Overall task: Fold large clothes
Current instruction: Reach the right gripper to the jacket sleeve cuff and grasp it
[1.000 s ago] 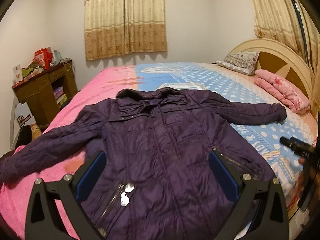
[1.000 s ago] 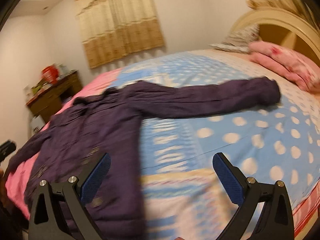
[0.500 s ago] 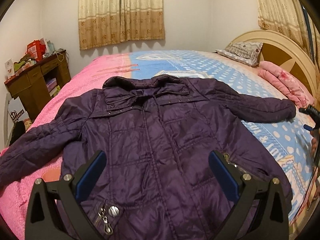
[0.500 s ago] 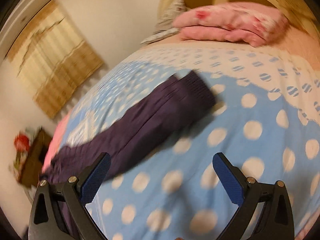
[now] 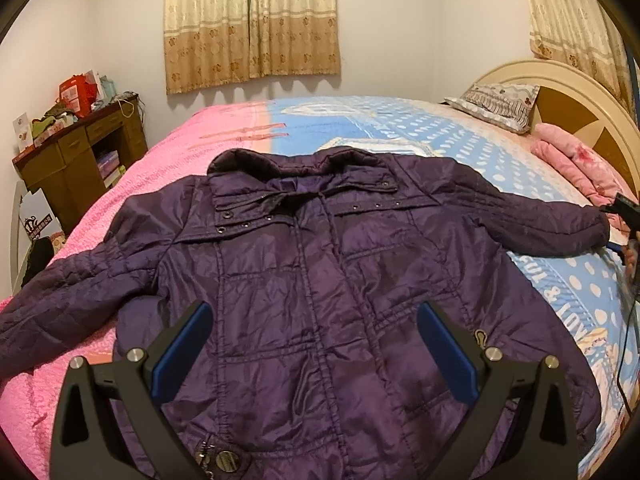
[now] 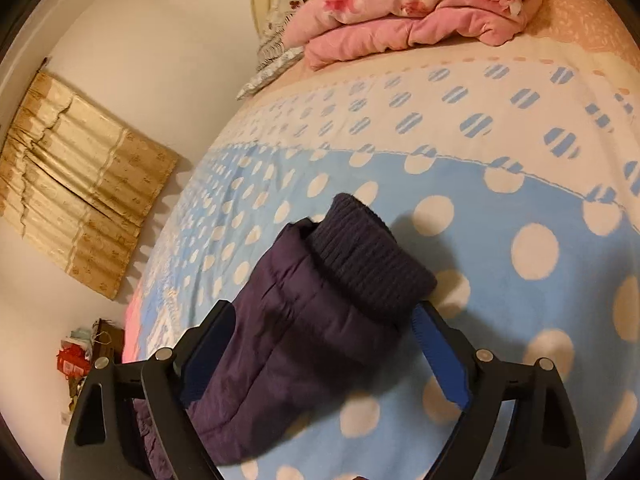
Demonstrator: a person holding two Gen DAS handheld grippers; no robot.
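Note:
A purple quilted jacket (image 5: 320, 260) lies face up on the bed (image 5: 400, 120), collar at the far side and both sleeves spread out. My left gripper (image 5: 314, 312) hovers open over the jacket's lower front with nothing between its fingers. In the right wrist view, the jacket's right sleeve (image 6: 288, 344) and its ribbed cuff (image 6: 368, 256) lie between the fingers of my right gripper (image 6: 322, 312). That gripper's jaws are closing, still wide, and no firm pinch shows. The right gripper (image 5: 624, 216) also shows at the sleeve end in the left wrist view.
A folded pink quilt (image 6: 420, 12) and a pillow (image 5: 496, 106) sit by the headboard (image 5: 560, 84). A brown cabinet (image 5: 76, 152) with clutter stands left of the bed. Curtains (image 5: 252, 24) hang on the far wall.
The right gripper has rolled and swept along the sleeve to its cuff, which now lies between its narrowing jaws. The left gripper has moved forward over the jacket's front.

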